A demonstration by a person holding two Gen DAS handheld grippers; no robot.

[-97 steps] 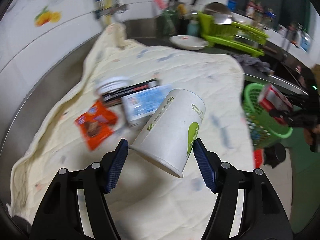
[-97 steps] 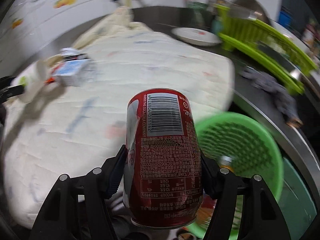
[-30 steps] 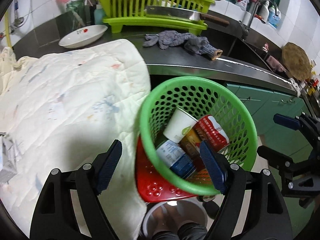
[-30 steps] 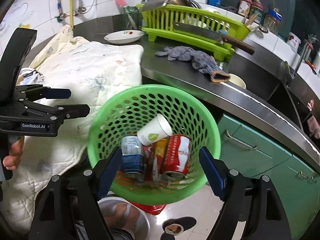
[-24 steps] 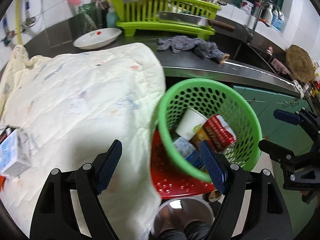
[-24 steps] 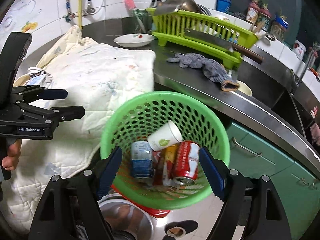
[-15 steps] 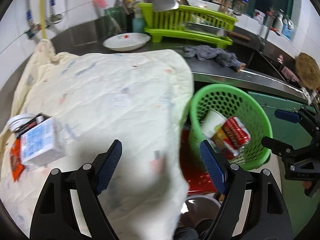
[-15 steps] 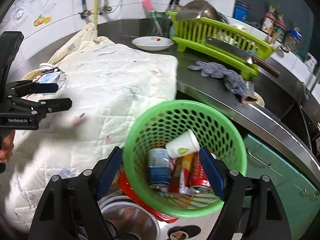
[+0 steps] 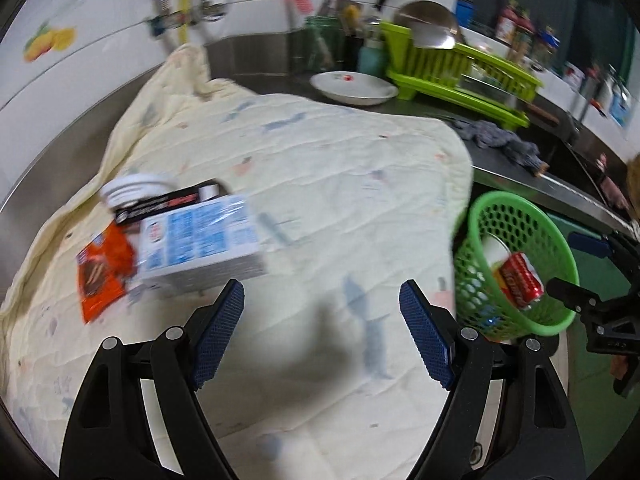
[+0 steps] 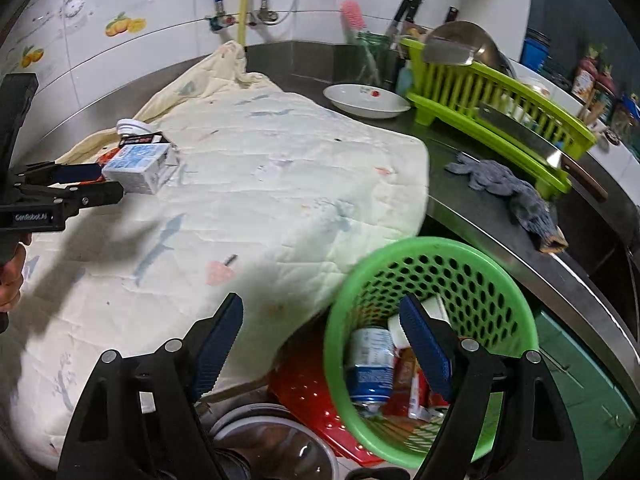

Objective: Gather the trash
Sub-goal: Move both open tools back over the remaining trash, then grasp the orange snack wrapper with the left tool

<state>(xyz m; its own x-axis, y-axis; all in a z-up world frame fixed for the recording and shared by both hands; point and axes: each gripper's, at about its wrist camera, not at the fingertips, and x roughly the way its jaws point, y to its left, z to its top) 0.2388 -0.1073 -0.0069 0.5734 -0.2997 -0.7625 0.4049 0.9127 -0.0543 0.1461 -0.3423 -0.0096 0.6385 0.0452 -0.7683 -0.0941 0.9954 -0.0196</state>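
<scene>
Trash is seen in two places — a small pile on the pale quilt (image 9: 320,184) and a load already inside the green basket (image 10: 472,256). On the quilt, a blue-and-white carton (image 9: 200,248) lies on its side, with an orange wrapper (image 9: 102,270) touching its left end and a black packet (image 9: 160,204) and a white lid (image 9: 132,186) just behind it. The left hand-held gripper (image 9: 320,320) is held above the quilt near the carton, its jaws spread wide with nothing between them. The right hand-held gripper (image 10: 320,340) is likewise spread and empty, held over the quilt's edge and the basket's rim. Inside the basket a blue can (image 10: 368,368), a white paper cup (image 10: 424,316) and a red can (image 9: 520,280) are seen — other pieces beneath them cannot be made out. The quilt is spread over a steel desk (image 10: 480,204), where a white dish (image 10: 366,100), a green dish rack (image 10: 492,92) and a grey rag (image 10: 504,188) are also found.
</scene>
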